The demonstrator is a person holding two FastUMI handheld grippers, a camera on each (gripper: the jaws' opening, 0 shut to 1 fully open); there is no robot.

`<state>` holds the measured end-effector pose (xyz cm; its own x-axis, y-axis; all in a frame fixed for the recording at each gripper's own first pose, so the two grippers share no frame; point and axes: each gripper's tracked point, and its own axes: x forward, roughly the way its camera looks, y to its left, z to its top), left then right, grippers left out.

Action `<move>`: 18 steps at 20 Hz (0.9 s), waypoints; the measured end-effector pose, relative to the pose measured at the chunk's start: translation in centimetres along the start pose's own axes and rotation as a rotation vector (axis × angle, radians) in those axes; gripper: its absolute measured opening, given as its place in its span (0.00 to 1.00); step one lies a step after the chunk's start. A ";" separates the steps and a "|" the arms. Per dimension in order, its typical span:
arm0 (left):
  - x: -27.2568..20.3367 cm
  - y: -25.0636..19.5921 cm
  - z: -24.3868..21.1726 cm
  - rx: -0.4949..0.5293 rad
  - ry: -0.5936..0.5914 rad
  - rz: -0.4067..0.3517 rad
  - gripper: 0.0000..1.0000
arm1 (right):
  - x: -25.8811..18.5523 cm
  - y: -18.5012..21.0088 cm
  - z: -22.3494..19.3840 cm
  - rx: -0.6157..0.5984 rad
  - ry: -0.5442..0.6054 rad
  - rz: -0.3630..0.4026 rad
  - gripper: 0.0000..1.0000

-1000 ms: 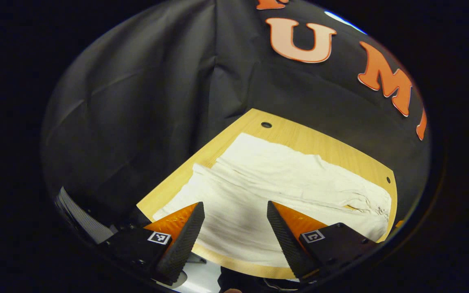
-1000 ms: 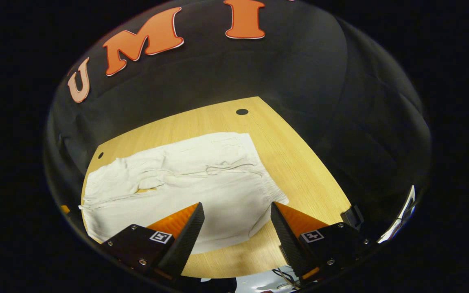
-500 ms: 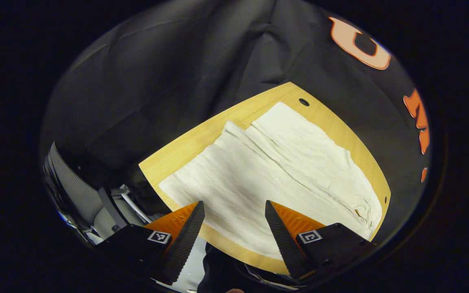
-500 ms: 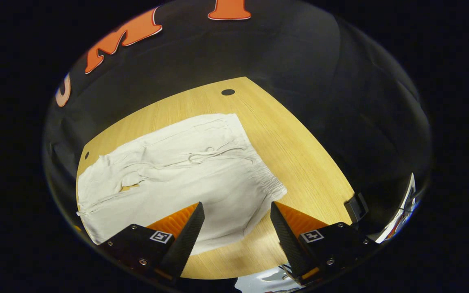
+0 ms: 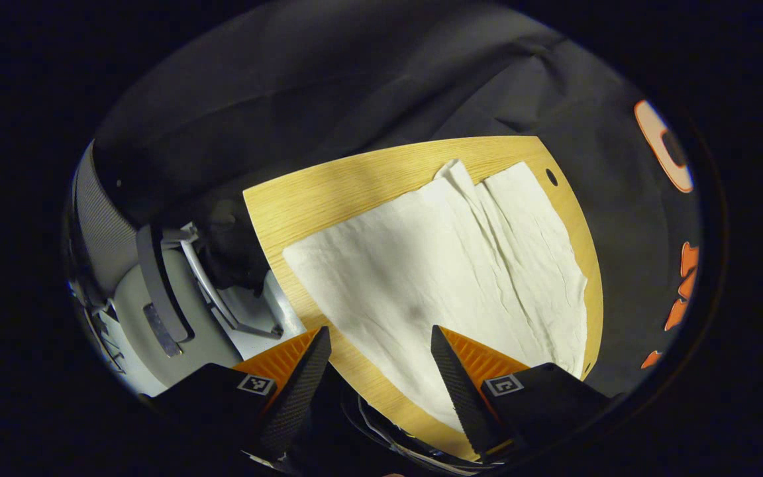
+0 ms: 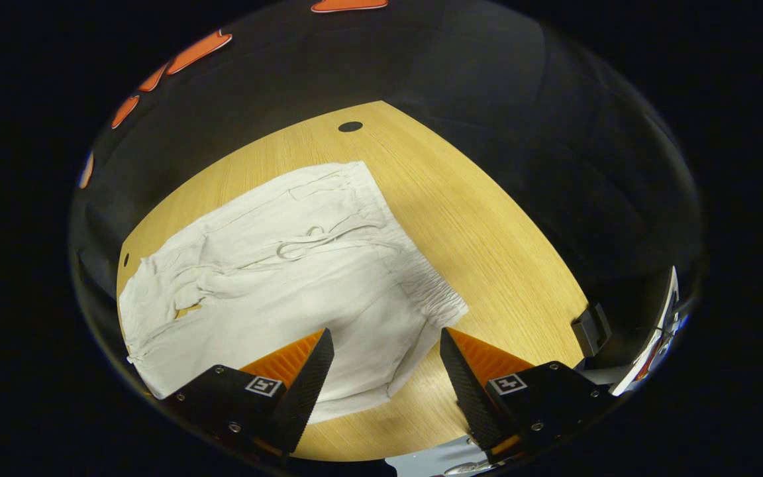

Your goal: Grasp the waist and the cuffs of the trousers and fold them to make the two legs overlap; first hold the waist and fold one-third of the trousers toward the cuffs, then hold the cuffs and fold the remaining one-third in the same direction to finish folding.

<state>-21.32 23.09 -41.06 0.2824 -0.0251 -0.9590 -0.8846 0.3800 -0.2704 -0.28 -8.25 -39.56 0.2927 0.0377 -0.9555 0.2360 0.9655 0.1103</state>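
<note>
The left gripper (image 5: 381,377) is held with its fingers (image 5: 457,387) spread and empty, above the near edge of the counter (image 5: 328,192), where the cuffs (image 5: 361,265) end of the trousers (image 5: 448,265) lies just ahead of them. The right gripper (image 6: 385,381) is likewise released, nothing between its fingers (image 6: 305,384), over the near edge at the other end, with the waist (image 6: 414,271) and its near corner just ahead and slightly to the right. The trousers are spread flat along the counter, long axis running along the near edge from cuffs to waist, the two legs side by side and not yet overlapped; a drawstring (image 6: 315,240) is seen by the waist. The cuffs are judged to fall to the left gripper and the waist to the right, each being the nearer; the near leg must be gripped at both ends and carried away over the far one.
</note>
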 end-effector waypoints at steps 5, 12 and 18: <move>1.1 0.6 0.9 -0.042 0.000 -0.059 1.00 | 1.4 0.2 -0.6 0.043 0.015 0.041 0.98; 1.8 0.6 2.8 -0.119 -0.020 -0.123 0.96 | 2.2 -0.7 -0.9 0.112 0.024 0.046 0.96; 2.8 -0.3 4.6 -0.158 -0.050 -0.158 0.87 | 2.7 -0.8 -1.4 0.150 0.030 0.052 0.95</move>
<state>-18.58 27.11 -43.29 0.4363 -0.0250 -0.8994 -0.8741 0.2254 -0.4303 -0.96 -8.54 -42.61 0.2810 0.0967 -0.9548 0.3572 0.9129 0.1976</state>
